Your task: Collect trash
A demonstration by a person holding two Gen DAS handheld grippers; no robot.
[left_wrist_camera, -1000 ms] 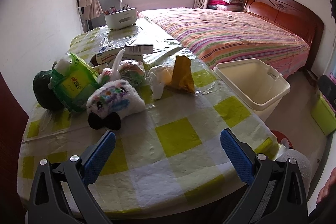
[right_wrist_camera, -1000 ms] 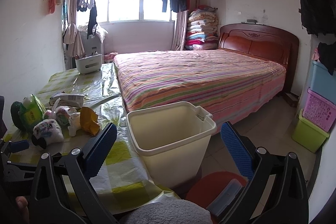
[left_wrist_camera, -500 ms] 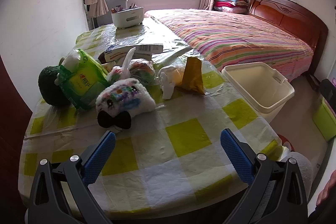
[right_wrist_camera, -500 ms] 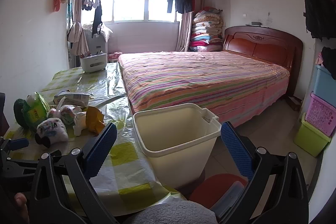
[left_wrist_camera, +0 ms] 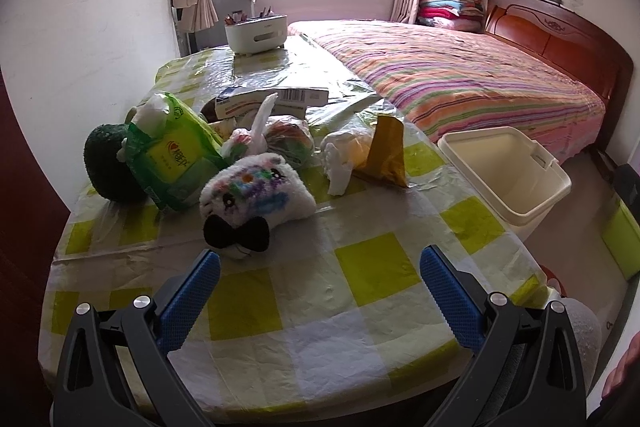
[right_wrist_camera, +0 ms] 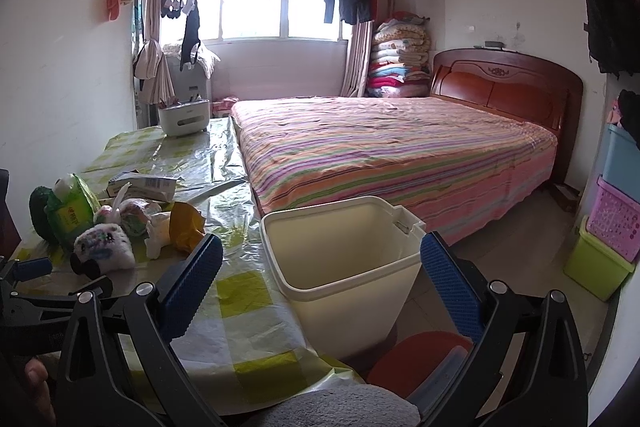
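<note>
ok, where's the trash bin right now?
The cream bin stands on the floor between the table's right edge and the striped bed, centre of the right wrist view.

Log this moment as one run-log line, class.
left gripper: open, empty | right gripper: open, empty | bin: empty | trash on table: untouched

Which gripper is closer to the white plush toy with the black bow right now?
Left. The left gripper hovers open just in front of the white plush toy. The right gripper is off to the side, open, facing the cream bin beside the table.
</note>
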